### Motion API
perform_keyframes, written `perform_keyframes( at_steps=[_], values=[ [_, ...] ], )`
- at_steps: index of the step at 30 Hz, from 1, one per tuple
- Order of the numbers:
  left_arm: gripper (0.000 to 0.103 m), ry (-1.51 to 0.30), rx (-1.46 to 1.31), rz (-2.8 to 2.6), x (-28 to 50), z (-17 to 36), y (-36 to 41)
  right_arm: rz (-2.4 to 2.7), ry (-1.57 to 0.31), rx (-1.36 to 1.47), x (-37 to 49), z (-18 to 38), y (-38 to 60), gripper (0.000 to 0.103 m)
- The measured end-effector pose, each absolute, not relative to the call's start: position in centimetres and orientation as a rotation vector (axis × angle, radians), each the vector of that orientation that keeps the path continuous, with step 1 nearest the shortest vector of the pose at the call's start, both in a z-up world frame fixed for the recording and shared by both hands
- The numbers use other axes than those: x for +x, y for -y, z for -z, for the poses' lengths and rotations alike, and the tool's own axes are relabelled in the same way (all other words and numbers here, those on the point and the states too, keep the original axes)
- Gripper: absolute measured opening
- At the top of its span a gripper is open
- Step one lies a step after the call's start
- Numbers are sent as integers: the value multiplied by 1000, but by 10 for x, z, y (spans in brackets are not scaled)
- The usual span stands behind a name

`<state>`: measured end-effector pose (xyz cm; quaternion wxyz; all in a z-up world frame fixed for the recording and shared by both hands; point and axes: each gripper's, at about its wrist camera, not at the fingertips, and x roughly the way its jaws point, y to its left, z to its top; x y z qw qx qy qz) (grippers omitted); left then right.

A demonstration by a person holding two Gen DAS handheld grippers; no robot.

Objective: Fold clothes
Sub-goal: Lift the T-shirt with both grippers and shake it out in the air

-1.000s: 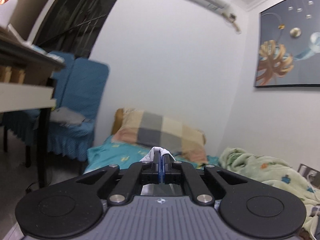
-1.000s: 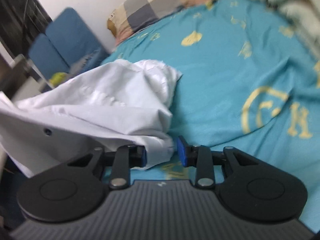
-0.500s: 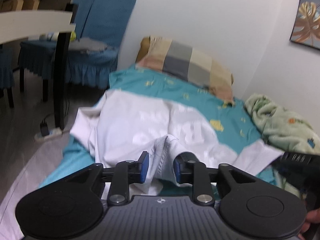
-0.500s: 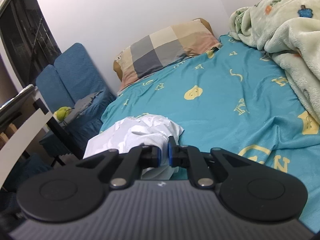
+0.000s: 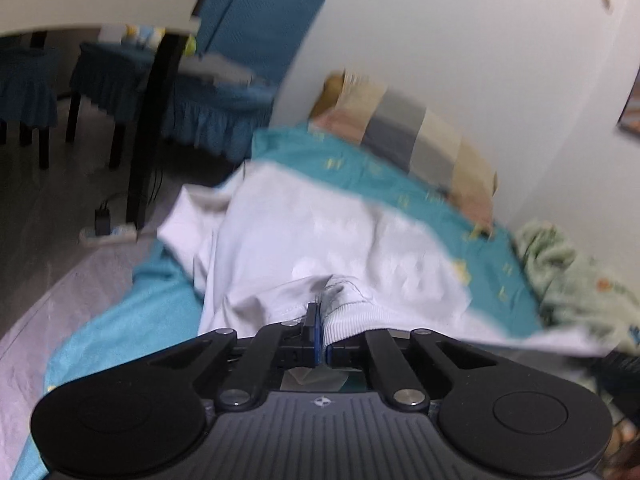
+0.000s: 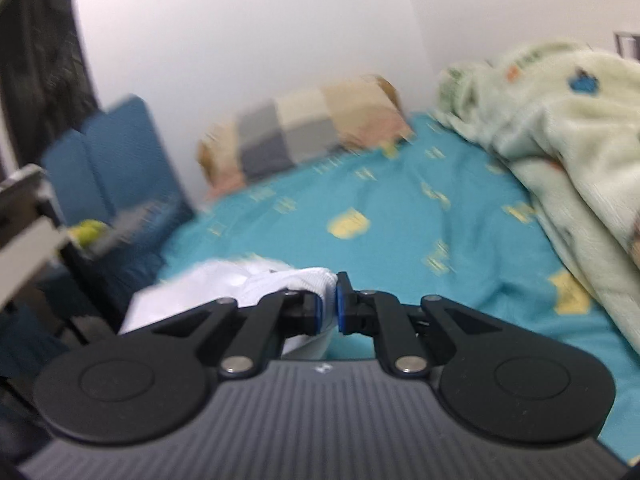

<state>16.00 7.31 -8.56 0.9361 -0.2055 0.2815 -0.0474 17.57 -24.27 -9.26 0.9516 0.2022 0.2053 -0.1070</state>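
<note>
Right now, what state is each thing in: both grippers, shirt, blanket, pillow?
Left gripper: shut on shirt's ribbed edge.
Right gripper: shut on shirt.
Shirt: spread over the bed, unfolded, wrinkled.
Blanket: bunched up.
Pillow: lying against the wall.

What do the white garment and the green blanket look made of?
White garment: likely cotton knit, matte; its ribbed hem sits in the left gripper. Green blanket: looks like plush fleece, with a fuzzy nap and soft thick folds. Blur limits certainty.
</note>
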Motion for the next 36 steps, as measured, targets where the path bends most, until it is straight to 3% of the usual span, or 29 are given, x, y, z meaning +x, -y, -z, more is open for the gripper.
perform_keyframes(
  at_steps=[5, 15, 23, 30, 36],
  values=[
    [2, -370, -366, 138, 117, 14, -73, 166, -354, 408, 161, 55, 244, 8],
    [2, -22, -314, 173, 23, -192, -89, 22, -43, 236, 71, -141, 225, 8],
    [2, 146, -256, 222, -78, -346, -89, -33, 150, 139, -36, -279, 212, 8],
    [3, 186, -221, 268, -158, -420, -82, -42, 286, 96, -138, -358, 206, 8],
    [3, 110, -211, 287, -172, -432, -79, -34, 244, 58, -133, -375, 210, 8]
  ],
)
